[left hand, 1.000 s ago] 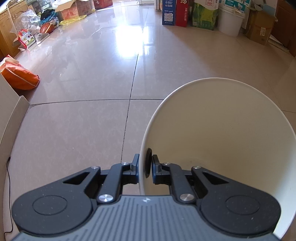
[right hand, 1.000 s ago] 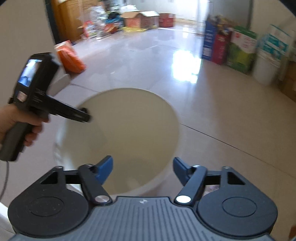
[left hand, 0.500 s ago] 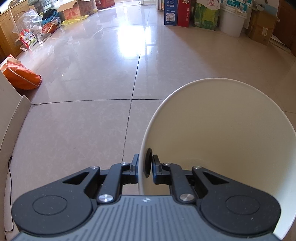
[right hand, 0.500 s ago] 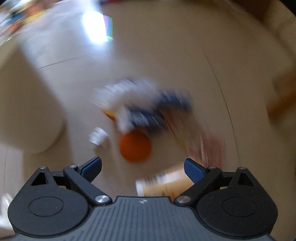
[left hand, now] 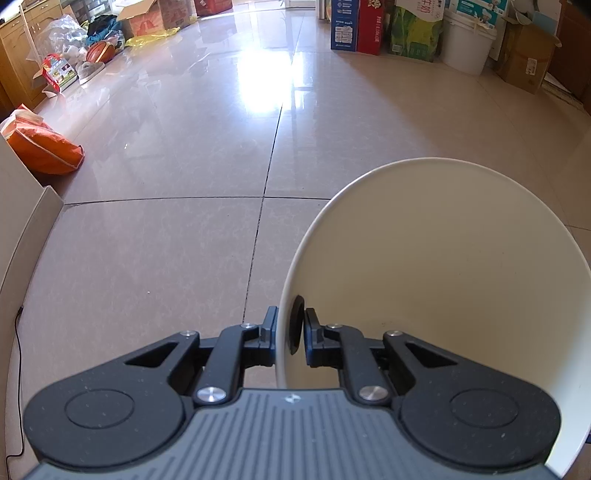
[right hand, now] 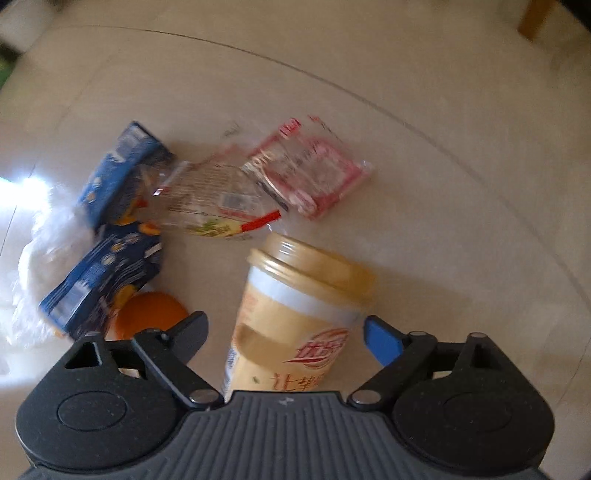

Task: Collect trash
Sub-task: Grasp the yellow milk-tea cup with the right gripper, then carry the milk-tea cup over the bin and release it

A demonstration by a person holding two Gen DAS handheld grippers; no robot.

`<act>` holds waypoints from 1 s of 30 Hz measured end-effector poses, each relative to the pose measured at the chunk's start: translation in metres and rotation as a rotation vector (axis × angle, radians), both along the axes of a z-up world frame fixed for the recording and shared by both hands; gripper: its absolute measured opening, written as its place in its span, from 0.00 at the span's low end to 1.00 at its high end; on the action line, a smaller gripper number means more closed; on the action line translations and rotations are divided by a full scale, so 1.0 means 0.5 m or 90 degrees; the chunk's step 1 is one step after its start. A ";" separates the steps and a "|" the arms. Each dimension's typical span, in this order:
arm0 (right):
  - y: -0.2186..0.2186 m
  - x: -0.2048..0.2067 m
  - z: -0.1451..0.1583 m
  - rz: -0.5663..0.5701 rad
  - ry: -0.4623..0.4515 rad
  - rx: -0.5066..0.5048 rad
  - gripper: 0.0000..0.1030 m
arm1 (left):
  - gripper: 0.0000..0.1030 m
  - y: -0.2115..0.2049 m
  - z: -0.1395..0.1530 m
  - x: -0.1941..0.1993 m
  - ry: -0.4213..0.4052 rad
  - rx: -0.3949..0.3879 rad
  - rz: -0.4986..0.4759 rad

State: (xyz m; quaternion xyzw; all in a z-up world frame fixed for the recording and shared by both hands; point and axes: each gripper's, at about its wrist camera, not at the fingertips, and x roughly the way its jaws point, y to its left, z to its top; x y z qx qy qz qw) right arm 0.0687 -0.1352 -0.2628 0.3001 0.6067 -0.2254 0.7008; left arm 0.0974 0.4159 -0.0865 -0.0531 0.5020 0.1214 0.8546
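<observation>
My left gripper (left hand: 289, 330) is shut on the rim of a cream-white bin (left hand: 443, 266), which is tilted with its mouth facing the camera. In the right wrist view a pile of trash lies on the tiled floor. A tan milk-tea cup (right hand: 295, 314) with a gold lid lies on its side between the fingers of my open right gripper (right hand: 286, 334). Its jaws do not touch the cup. Left of it lie an orange round lid (right hand: 147, 314), blue snack packets (right hand: 107, 266) and a white plastic bag (right hand: 37, 258). Beyond the cup are a clear wrapper (right hand: 218, 199) and a pink-printed wrapper (right hand: 310, 170).
In the left wrist view the glossy tile floor (left hand: 184, 147) stretches ahead. An orange bag (left hand: 44, 147) lies at the left by a white panel (left hand: 22, 229). Boxes (left hand: 354, 26) and a white bucket (left hand: 467, 44) line the far wall. A black cable (left hand: 16, 369) runs down the left edge.
My right gripper swung away from the bin and down onto the trash pile, closing in until the cup sits between its open fingers. The left gripper kept its hold on the bin.
</observation>
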 end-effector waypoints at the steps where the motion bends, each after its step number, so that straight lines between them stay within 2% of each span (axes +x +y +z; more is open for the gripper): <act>1: -0.001 0.000 -0.009 -0.010 0.001 0.002 0.89 | 0.11 0.000 0.000 0.000 0.000 0.000 0.000; 6: -0.013 0.001 -0.048 -0.051 0.006 0.045 0.76 | 0.11 0.000 -0.002 0.000 -0.001 0.000 0.001; 7: -0.013 0.002 -0.048 -0.049 0.007 0.043 0.76 | 0.11 0.000 -0.002 0.000 -0.001 -0.001 0.002; 12: -0.005 0.005 -0.025 -0.005 0.017 0.030 0.76 | 0.11 0.000 -0.003 0.000 -0.001 0.000 0.005; 15: 0.018 0.014 0.014 0.059 0.004 0.030 0.75 | 0.12 0.000 -0.003 0.000 0.000 0.000 0.008; 21: 0.107 0.047 0.158 0.237 -0.062 0.030 0.75 | 0.12 -0.001 -0.001 0.002 0.001 0.000 0.014; 27: 0.228 0.088 0.349 0.435 -0.156 0.070 0.75 | 0.13 -0.004 0.000 0.004 0.003 0.003 0.019; 30: 0.307 0.105 0.453 0.543 -0.217 0.067 0.75 | 0.13 -0.006 0.001 0.006 0.006 0.006 0.019</act>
